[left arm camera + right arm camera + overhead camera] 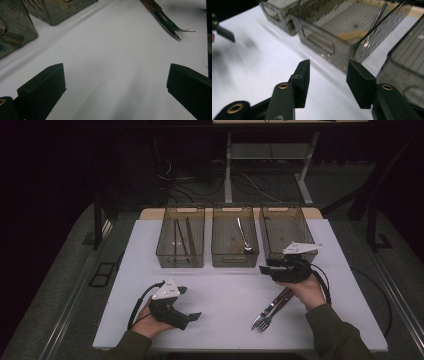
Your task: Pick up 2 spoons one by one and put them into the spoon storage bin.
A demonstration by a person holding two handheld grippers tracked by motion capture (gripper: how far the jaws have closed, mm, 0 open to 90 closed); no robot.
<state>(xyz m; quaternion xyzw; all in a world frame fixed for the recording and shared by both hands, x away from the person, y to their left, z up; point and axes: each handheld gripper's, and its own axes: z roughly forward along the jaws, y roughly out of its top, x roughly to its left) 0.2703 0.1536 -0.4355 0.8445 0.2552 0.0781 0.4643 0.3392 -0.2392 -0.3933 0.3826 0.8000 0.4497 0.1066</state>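
1. Steel tines and brown wooden handles mark the cutlery [271, 309], a fork and a second piece lying side by side, seen in the high view on the white table [225, 295] in front of the right-hand bin [286, 234]. The right gripper [265, 266] is held just before that bin, above the handle ends, jaws apart and empty. The left gripper [190, 303] is seen well to the left of the cutlery, open and empty.
2. In the left gripper view, the cutlery [166, 20] is seen beyond the widely spread jaws; dark blades and thin bent tines are made out.
3. In the right gripper view, nothing is held between the half-spread jaws; the middle bin [342, 32] stands beyond them. A pick-up is judged to be in preparation: the right gripper must be lowered onto a handle, then closed.
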